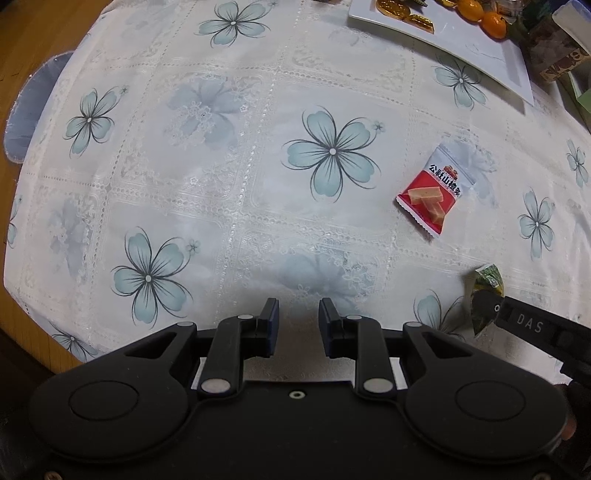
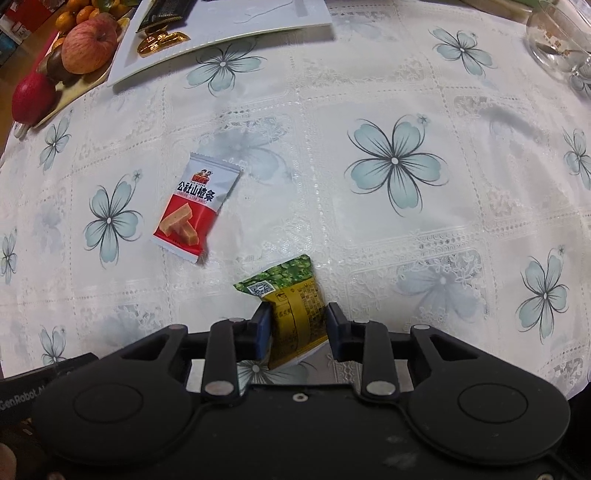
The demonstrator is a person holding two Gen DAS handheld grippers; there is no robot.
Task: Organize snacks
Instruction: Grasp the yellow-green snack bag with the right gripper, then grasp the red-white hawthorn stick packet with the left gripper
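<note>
Now the right gripper (image 2: 298,328) pinches the green snack (image 2: 291,306) by its sides, just above the cloth (image 2: 369,92). The left gripper (image 1: 298,323) is spread, holding nothing. The slick wrapper could slip out and drop before the tray (image 2: 258,26).

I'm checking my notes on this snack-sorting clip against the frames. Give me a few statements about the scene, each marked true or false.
1. The right gripper holds the green-and-yellow packet. True.
2. The left gripper grips the red-and-white packet. False: it is open and empty; that packet lies on the tablecloth.
3. The white tray is bare. False: gold-wrapped sweets lie on it.
4. An apple sits beside the tray. True.
</note>
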